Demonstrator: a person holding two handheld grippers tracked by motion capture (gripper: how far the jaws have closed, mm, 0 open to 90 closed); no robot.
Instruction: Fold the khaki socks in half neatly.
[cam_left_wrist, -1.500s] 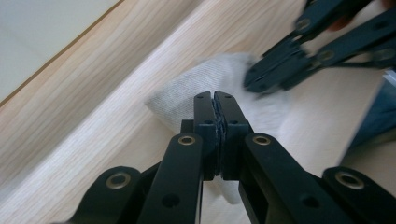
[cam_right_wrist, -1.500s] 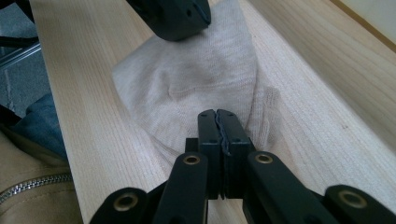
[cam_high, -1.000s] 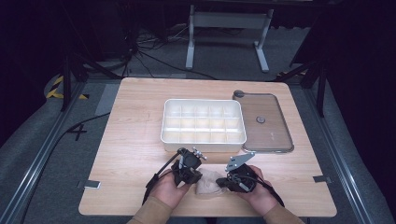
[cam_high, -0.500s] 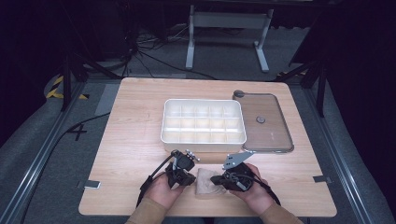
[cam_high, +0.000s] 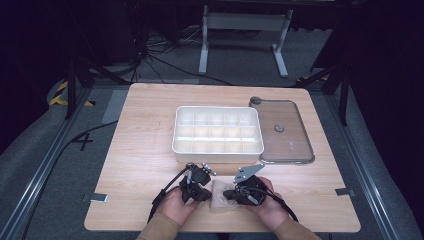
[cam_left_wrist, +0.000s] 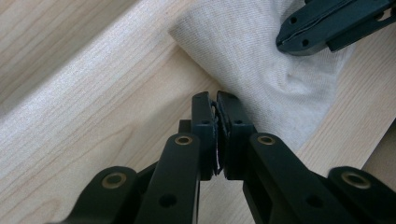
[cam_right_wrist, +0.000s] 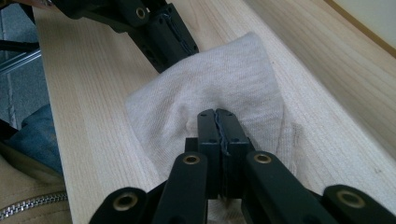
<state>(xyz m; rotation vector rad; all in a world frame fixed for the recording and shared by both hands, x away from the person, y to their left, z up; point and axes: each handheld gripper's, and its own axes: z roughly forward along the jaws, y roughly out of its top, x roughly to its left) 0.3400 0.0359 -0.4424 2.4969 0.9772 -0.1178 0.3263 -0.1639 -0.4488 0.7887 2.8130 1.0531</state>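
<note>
Beige cloth (cam_high: 218, 195) pinched at both ends: left gripper (cam_left_wrist: 215, 103) clamped on its edge, right gripper (cam_right_wrist: 217, 122) likewise. Divided tray (cam_high: 217, 148) empty; stowing probably ahead.

One readable mark out here: a dark "4" (cam_high: 83, 142) on the grey floor (cam_high: 45, 165) left of the table, beside the metal rail; that's the lot for numbers; the yellow-and-black hazard stripes (cam_high: 61, 95) farther back on that floor act as a warning sign, no words on them; table, tray, lid, cloth and both grippers carry no lettering or brand that can be read.
</note>
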